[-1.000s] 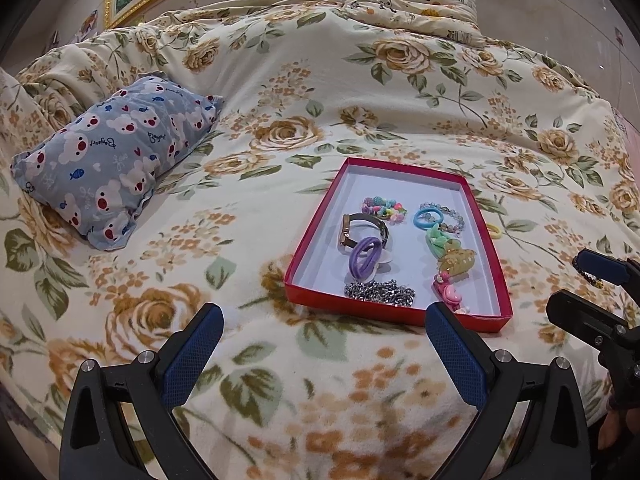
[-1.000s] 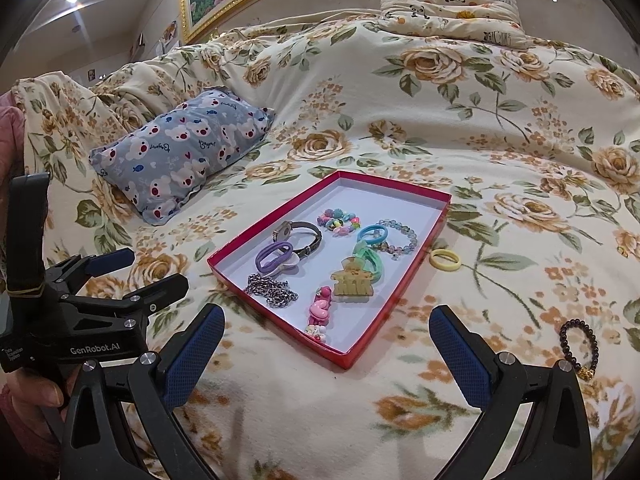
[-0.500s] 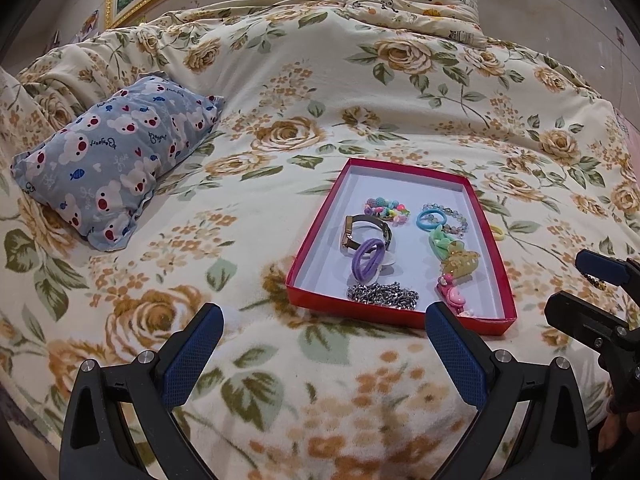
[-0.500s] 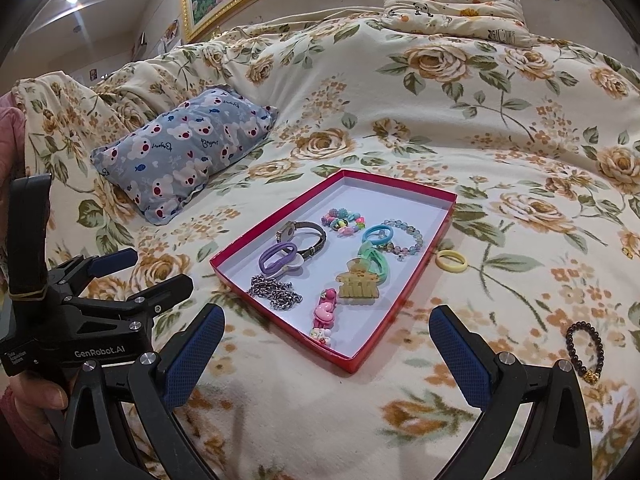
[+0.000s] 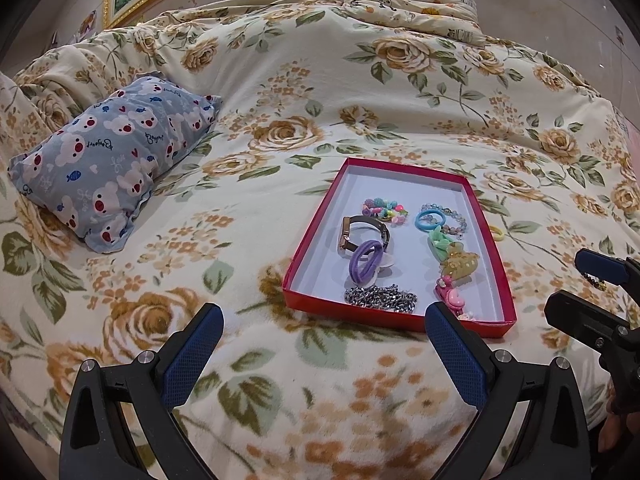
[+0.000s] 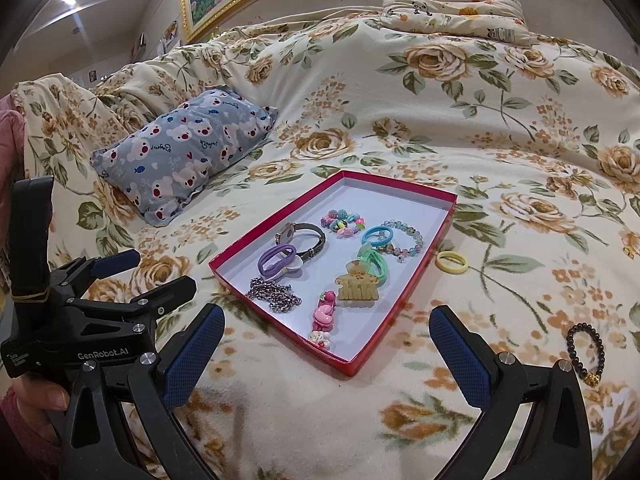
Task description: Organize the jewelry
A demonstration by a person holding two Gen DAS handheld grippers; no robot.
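box (image 6: pixel 416 280) on bed (image 6: pixel 400 120) | pillow (image 6: pixel 180 152) left | ring (image 6: pixel 452 262), bracelet (image 6: pixel 586 354) right

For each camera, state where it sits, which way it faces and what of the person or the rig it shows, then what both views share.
Left wrist: on the left gripper, low over the bed, facing the red tray; the right gripper shows at the right edge.
Right wrist: on the right gripper, facing the tray from its right; the left gripper and a hand show at left.
Shared: tray, blue pillow, yellow ring.
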